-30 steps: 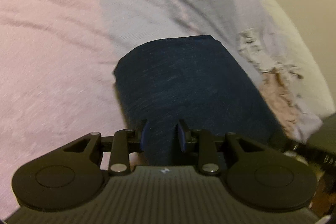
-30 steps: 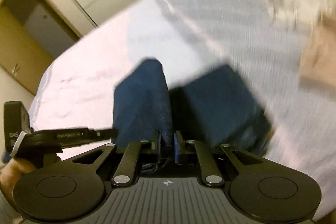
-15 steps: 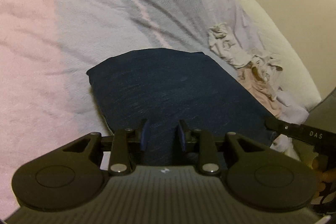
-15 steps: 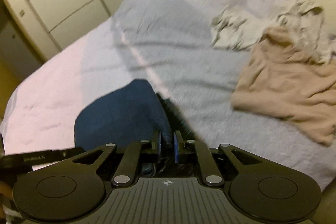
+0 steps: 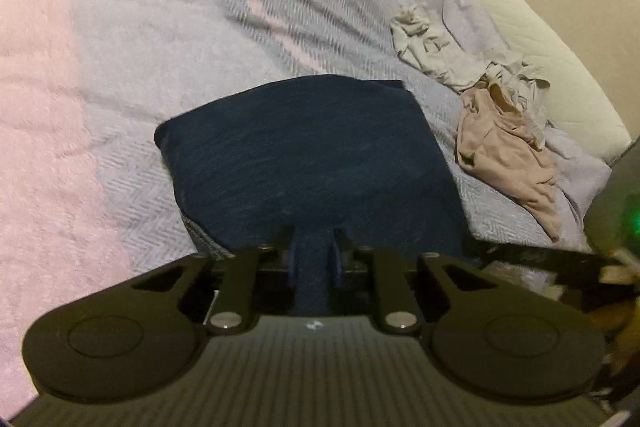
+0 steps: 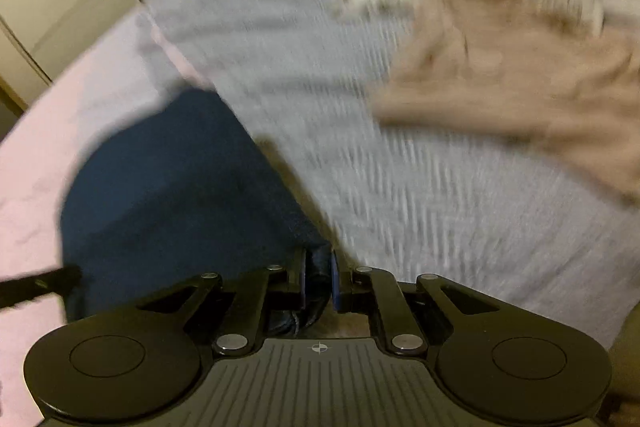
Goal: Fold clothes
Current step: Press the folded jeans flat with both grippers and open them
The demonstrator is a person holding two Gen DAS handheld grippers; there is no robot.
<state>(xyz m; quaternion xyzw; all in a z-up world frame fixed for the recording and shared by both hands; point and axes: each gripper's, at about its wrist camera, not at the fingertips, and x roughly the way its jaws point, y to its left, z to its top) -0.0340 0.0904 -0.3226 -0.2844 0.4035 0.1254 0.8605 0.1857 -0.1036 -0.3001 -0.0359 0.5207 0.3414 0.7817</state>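
the folded navy garment (image 5: 308,155) lies on the bed (image 5: 168,27), on its grey herringbone blanket (image 5: 132,183), with its near edge running back into both grippers. the left gripper (image 5: 313,259) has its jaws drawn narrow on a bunched strip of the navy cloth. the right gripper (image 6: 318,281) pinches the garment's near right corner, its jaws nearly together with the seam between them; that view is blurred. a crumpled beige garment (image 5: 508,163) lies to the right of the navy one, apart from it, and a pale crumpled garment (image 5: 432,47) sits beyond, touching the beige one.
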